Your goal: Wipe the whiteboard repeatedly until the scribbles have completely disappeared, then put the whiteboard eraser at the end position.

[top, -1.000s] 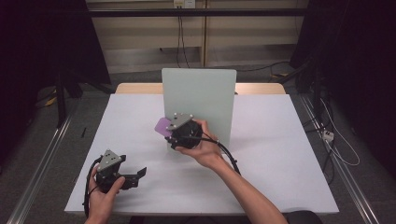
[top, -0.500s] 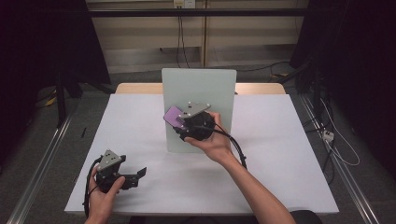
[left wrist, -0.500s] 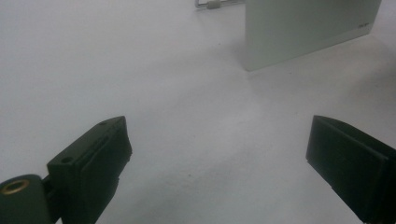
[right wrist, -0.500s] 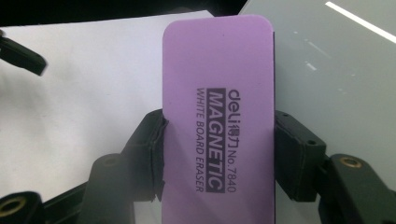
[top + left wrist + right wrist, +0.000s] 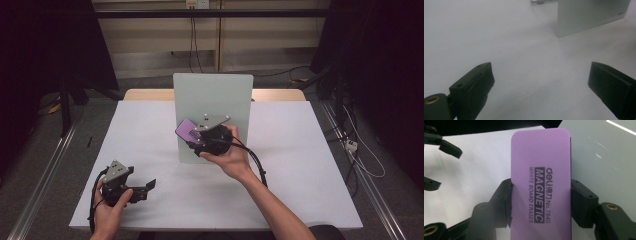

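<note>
A purple whiteboard eraser (image 5: 541, 182) printed "deli MAGNETIC WHITE BOARD ERASER" is clamped between the jaws of my right gripper (image 5: 192, 137). In the high view the eraser (image 5: 187, 131) is held up against the lower left part of an upright pale whiteboard (image 5: 215, 95) at the table's middle. The board's surface (image 5: 604, 155) fills the right side of the right gripper view. My left gripper (image 5: 145, 187) rests low near the table's front left, open, with bare white tabletop between its jaws (image 5: 541, 82). The left gripper's jaws also show far off in the right gripper view (image 5: 439, 162).
The white table (image 5: 310, 165) spreads wide to the right of the board and in front of it. The board's lower corner (image 5: 586, 17) stands ahead of the left gripper. Cables (image 5: 360, 155) trail on the floor at the right. A dark stand leg (image 5: 65, 105) rises at the left.
My right gripper has carried the eraser upward and rightward, from in front of the board's lower left corner onto its face. The left gripper has stayed put.
</note>
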Demonstrator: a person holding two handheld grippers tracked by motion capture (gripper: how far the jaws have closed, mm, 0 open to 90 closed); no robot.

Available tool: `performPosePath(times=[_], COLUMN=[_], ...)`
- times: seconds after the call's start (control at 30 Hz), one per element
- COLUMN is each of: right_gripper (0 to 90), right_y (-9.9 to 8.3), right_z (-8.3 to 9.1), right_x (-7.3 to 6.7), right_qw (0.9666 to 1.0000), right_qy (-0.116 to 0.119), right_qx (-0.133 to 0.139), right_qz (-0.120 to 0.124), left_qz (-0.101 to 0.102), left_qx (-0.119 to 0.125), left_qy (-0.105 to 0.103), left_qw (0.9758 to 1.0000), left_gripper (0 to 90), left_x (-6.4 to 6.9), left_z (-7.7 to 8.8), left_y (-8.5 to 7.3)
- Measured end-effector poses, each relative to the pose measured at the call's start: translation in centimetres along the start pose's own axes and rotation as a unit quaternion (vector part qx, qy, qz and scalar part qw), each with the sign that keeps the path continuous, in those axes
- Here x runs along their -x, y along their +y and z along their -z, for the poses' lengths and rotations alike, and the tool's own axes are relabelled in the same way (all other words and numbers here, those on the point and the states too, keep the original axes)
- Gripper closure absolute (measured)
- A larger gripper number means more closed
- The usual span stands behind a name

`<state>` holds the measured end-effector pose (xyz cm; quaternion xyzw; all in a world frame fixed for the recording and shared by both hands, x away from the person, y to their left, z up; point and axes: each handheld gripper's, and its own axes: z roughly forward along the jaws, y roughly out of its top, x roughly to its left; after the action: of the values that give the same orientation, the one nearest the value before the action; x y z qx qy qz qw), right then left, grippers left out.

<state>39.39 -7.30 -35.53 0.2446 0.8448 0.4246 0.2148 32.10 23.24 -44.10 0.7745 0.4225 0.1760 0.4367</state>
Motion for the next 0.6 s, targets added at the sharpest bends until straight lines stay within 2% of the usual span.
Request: performPosePath(times=[0.4,0.5,0.6], right_gripper=[41.6,41.6,41.6], right_y=[-1.7,-2.0,-2.3], right_z=[1.4,1.9,2.5], right_x=[0.6,1.0,1.2], right_qw=[0.9997,0.9990,0.9986], right_qy=[0.012,0.024,0.025], right_qx=[-0.007,-0.002,0.002], right_qz=[-0.018,-0.037,-0.046], left_qz=[-0.001,0.002,0.001], left_qx=[-0.004,-0.002,-0.005], left_qy=[0.001,0.000,-0.001], left_qw=[1.0000,1.0000,1.0000], left_gripper=[6.2,6.2,6.2], left_x=[0.1,0.0,-0.1], left_z=[0.0,0.0,0.0], left_y=[0.0,-0.1,-0.1])
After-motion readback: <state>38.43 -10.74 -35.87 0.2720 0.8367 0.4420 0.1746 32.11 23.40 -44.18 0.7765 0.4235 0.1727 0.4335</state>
